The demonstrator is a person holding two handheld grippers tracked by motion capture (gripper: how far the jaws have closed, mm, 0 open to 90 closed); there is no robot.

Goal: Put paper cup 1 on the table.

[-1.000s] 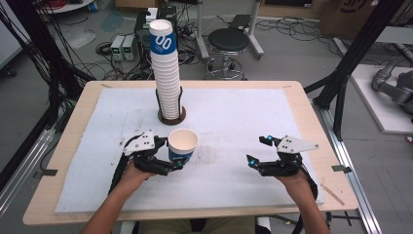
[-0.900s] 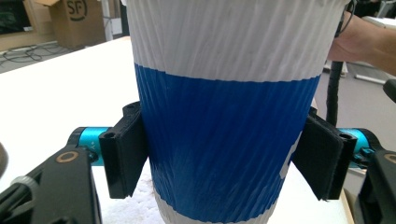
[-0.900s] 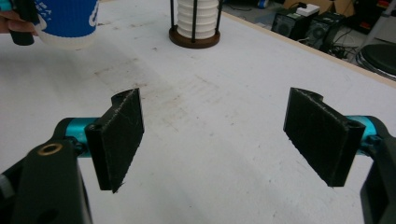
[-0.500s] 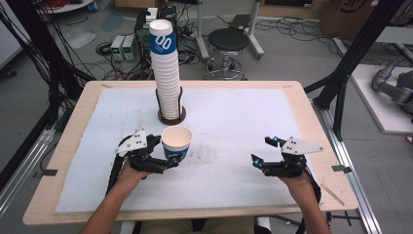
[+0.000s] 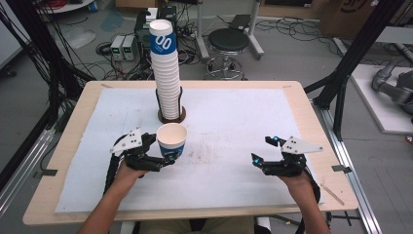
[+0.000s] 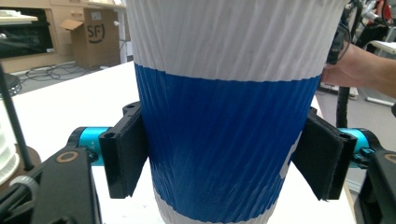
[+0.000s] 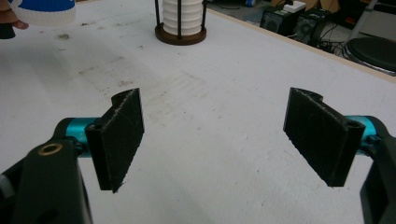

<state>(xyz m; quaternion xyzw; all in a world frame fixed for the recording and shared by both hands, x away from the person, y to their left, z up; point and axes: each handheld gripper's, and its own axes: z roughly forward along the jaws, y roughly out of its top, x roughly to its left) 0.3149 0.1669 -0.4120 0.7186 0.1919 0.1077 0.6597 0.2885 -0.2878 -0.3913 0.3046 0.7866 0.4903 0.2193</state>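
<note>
Left claw (image 5: 168,157) grips cup (image 5: 172,140) (empty, upright)

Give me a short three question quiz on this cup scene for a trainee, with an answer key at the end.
1. True or false: the left hand-held gripper grips the cup by its blue band.
2. What stands behind the cup? A) a bottle B) a tall cup stack in a holder C) a bowl
3. Fill in: the right hand-held gripper is ____, with nothing between its jaws.

Key: 1 true; 2 B; 3 open
</note>
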